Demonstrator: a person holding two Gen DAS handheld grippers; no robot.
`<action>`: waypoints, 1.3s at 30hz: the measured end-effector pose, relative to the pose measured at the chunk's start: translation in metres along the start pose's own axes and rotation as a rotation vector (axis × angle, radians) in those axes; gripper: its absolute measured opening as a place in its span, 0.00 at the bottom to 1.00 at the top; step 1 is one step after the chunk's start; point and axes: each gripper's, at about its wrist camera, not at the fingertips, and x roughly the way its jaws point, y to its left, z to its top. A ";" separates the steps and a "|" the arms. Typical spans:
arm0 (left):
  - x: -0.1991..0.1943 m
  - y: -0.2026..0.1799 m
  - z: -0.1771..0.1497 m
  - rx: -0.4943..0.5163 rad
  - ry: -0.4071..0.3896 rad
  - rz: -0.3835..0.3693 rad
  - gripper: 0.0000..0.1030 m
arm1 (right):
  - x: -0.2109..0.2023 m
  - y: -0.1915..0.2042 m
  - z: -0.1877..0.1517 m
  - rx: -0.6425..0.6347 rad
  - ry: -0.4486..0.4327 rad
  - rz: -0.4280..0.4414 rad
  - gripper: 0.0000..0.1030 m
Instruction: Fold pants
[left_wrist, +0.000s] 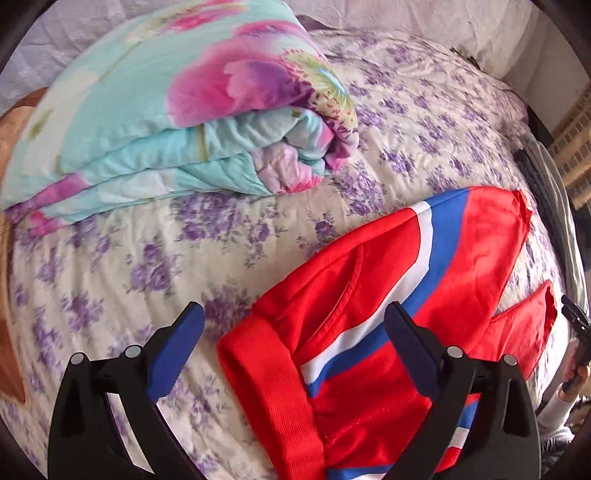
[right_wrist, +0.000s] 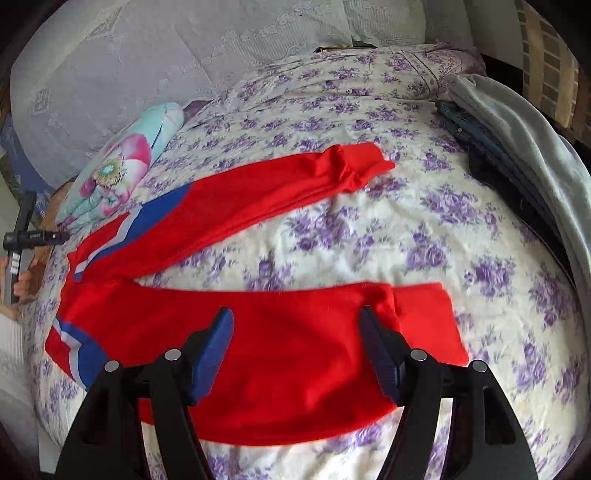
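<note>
Red pants (right_wrist: 266, 354) with blue and white side stripes lie spread on the flowered bed, legs apart in a V. In the left wrist view the waistband (left_wrist: 273, 398) lies just ahead, between the fingers. My left gripper (left_wrist: 295, 325) is open above the waist end, touching nothing. My right gripper (right_wrist: 297, 332) is open above the near leg, close to its cuff (right_wrist: 424, 317). The far leg (right_wrist: 280, 188) stretches toward the back right. The left gripper also shows at the left edge of the right wrist view (right_wrist: 22, 240).
A folded turquoise and pink flowered quilt (left_wrist: 177, 110) lies on the bed (right_wrist: 443, 229) beyond the waistband. Folded dark and grey clothes (right_wrist: 517, 147) are stacked along the bed's right side. White pillows (right_wrist: 147, 55) line the headboard.
</note>
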 end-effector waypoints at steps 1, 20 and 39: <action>0.011 0.004 0.006 0.014 0.022 -0.024 0.93 | 0.000 0.007 -0.006 -0.017 0.009 -0.028 0.69; 0.050 0.018 -0.011 0.086 -0.111 -0.242 0.17 | 0.162 0.260 0.182 -0.810 0.137 0.285 0.78; 0.049 0.021 -0.012 0.097 -0.136 -0.263 0.17 | 0.261 0.363 0.172 -1.110 0.516 0.395 0.63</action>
